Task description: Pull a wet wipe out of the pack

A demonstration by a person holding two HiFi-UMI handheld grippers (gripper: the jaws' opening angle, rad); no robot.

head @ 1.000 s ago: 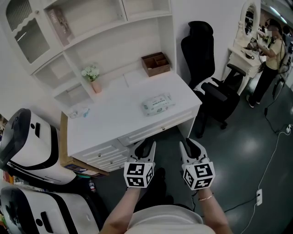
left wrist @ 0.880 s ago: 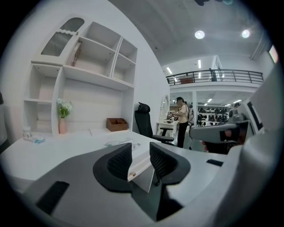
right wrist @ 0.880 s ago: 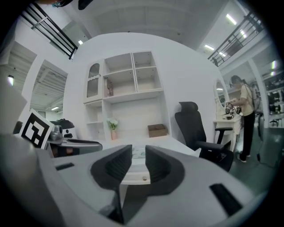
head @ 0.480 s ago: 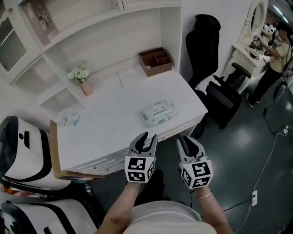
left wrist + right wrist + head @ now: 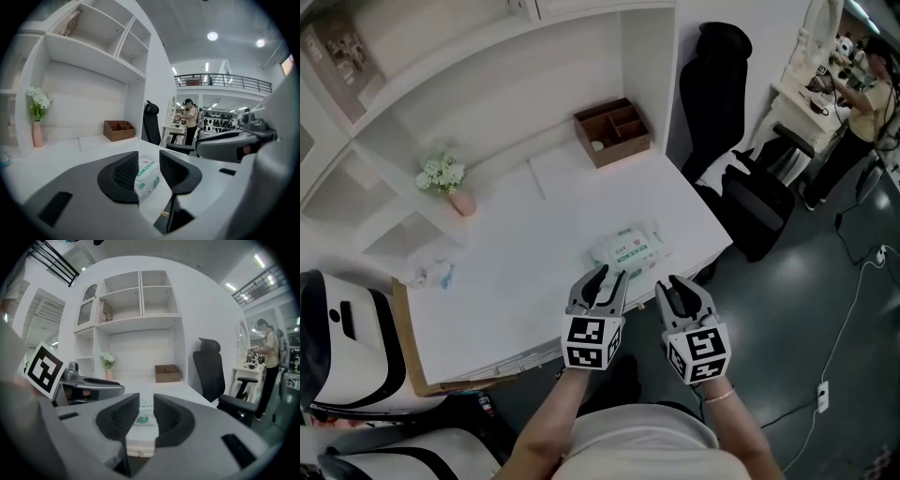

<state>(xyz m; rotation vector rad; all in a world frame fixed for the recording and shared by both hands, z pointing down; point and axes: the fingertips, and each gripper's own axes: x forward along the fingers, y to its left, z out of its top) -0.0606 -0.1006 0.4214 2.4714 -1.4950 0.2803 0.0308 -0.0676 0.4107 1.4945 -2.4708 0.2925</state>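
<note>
A white and green wet wipe pack (image 5: 630, 250) lies flat on the white desk (image 5: 506, 272), near its front right corner. My left gripper (image 5: 609, 277) hovers over the desk's front edge just short of the pack, jaws open and empty. My right gripper (image 5: 673, 286) is beside it, at the edge and a little right of the pack, also open and empty. In the left gripper view the pack (image 5: 147, 176) shows through the gap of the left gripper (image 5: 149, 159). The right gripper view has the pack (image 5: 143, 419) ahead of the right gripper (image 5: 146, 401).
At the desk's back stand a brown wooden box (image 5: 612, 131) and a pink vase of flowers (image 5: 450, 183). Black office chairs (image 5: 722, 84) are right of the desk. A person (image 5: 862, 94) stands at a far vanity. White and black machines (image 5: 337, 328) sit left.
Both grippers have moved forward from over the floor to the desk's front edge, close to the pack. The pack has not moved on the desk.
</note>
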